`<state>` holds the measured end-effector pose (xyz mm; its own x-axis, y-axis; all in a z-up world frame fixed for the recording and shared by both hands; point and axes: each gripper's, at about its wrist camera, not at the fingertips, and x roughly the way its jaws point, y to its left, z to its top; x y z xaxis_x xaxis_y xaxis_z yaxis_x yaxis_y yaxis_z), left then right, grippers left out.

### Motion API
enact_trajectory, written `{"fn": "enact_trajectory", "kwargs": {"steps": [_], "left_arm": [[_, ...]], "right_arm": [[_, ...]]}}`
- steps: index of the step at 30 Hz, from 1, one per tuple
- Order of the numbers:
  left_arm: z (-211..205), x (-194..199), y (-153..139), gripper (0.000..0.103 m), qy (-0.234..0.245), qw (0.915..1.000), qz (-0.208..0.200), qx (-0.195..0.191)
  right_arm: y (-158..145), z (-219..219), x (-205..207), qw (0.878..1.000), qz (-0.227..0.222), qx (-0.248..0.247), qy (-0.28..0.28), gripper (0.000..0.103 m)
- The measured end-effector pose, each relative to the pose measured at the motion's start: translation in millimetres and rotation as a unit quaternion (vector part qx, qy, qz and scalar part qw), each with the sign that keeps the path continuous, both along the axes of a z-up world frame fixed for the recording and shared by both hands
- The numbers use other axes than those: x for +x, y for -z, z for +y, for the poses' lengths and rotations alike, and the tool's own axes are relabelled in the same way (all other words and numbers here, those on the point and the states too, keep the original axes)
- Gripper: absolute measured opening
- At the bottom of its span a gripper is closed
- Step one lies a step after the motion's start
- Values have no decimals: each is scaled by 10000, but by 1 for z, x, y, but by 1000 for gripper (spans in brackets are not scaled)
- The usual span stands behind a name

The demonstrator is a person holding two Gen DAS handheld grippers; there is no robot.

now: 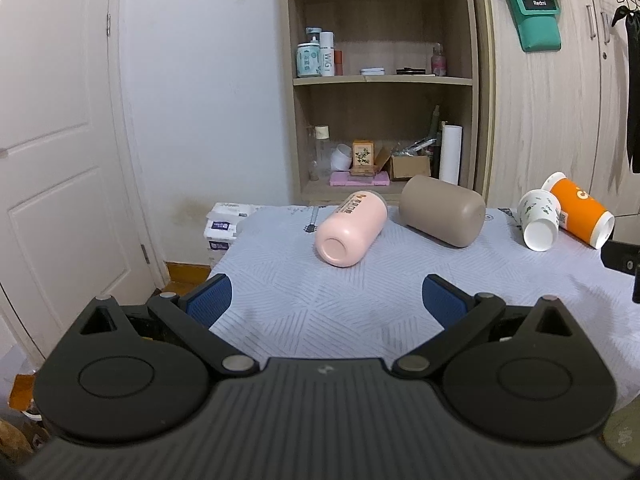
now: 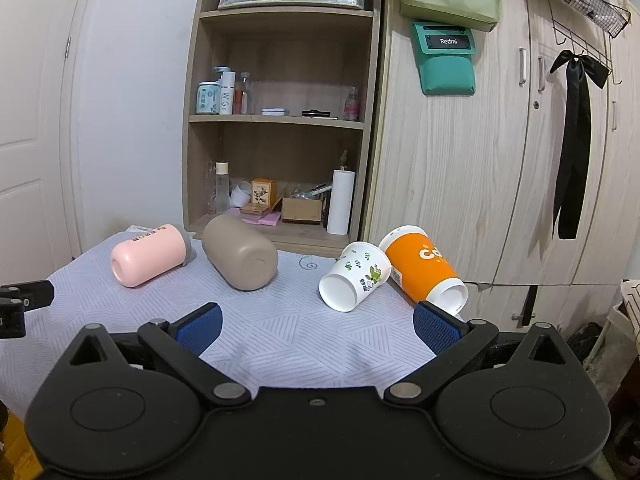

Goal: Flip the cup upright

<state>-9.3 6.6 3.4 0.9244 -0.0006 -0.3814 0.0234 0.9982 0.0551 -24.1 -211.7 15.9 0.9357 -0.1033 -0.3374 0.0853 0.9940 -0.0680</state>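
Several cups lie on their sides on a table with a pale patterned cloth (image 1: 320,300). A pink cup (image 1: 350,230) and a taupe cup (image 1: 442,210) lie at the left. A white leaf-print paper cup (image 1: 538,218) and an orange paper cup (image 1: 580,210) lie at the right. In the right wrist view they show as pink cup (image 2: 150,256), taupe cup (image 2: 240,258), white cup (image 2: 354,276) and orange cup (image 2: 424,268). My left gripper (image 1: 326,298) is open and empty, short of the pink cup. My right gripper (image 2: 318,326) is open and empty, short of the white cup.
An open wooden shelf unit (image 1: 384,80) with bottles and boxes stands behind the table. A wardrobe (image 2: 500,160) with a teal pouch (image 2: 446,60) and a black ribbon (image 2: 574,148) stands at the right. A white door (image 1: 52,140) is at the left. Tissue packs (image 1: 224,228) sit beside the table.
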Motion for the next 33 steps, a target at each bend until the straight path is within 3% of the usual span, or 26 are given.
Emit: {"fn": "enact_trajectory", "kwargs": {"steps": [33], "left_arm": [[9,-13,-5,103,200,9984,-428,-308]], "right_arm": [[-3,0,-12,9987,-477,176,-27,103]]}}
